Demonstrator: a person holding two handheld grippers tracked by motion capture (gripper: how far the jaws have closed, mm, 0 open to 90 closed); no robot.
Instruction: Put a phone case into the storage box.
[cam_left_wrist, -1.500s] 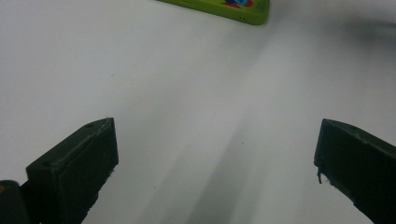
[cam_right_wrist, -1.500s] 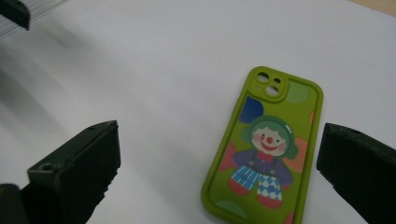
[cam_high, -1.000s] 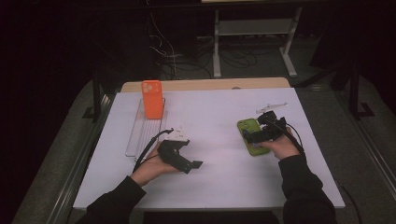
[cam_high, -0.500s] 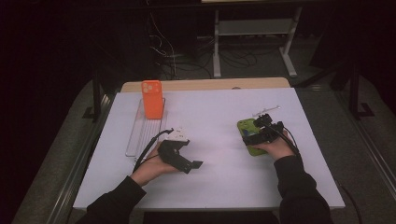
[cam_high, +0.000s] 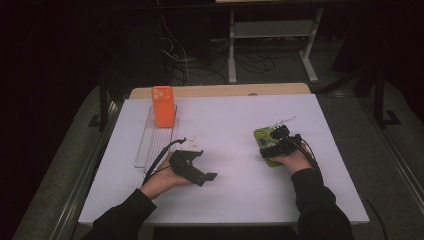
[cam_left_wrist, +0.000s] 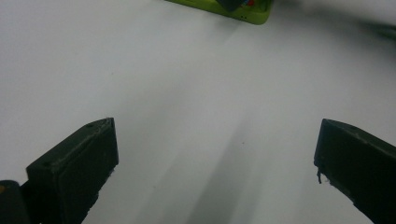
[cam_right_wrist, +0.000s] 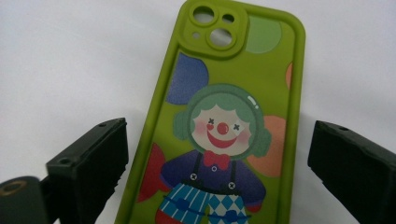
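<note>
A white tabletop (cam_high: 230, 115) takes up the middle of the high view, with a strip of pale wood showing along its far edge, grey floor on both sides and a dark room behind, where cables trail on the floor near a light metal frame stand (cam_high: 272, 35). At the far left of the tabletop lies a clear tray (cam_high: 150, 150), long and narrow, and an orange phone case (cam_high: 163, 106) stands upright at its far end, camera cut-out at the top. Just right of the tray's near end, the left gripper (cam_high: 210, 176) rests in the person's left hand, low over the bare white surface; in the left gripper view its two black fingers (cam_left_wrist: 79, 163) stand wide apart with nothing between them, and a green edge shows at the top of that view. Well to the right, the green phone case (cam_high: 261, 137) lies flat on the tabletop, back up, printed with a clown in a blue top and red bow tie, its camera cut-out pointing away from the person. The right gripper (cam_high: 274, 145) sits over the case's near part; in the right gripper view its fingers (cam_right_wrist: 93, 158) straddle the case, one on each long side, having just begun closing in, but gaps remain and they are not pressing on it. A thin light-coloured rod (cam_high: 283, 121) lies just beyond the case.
</note>
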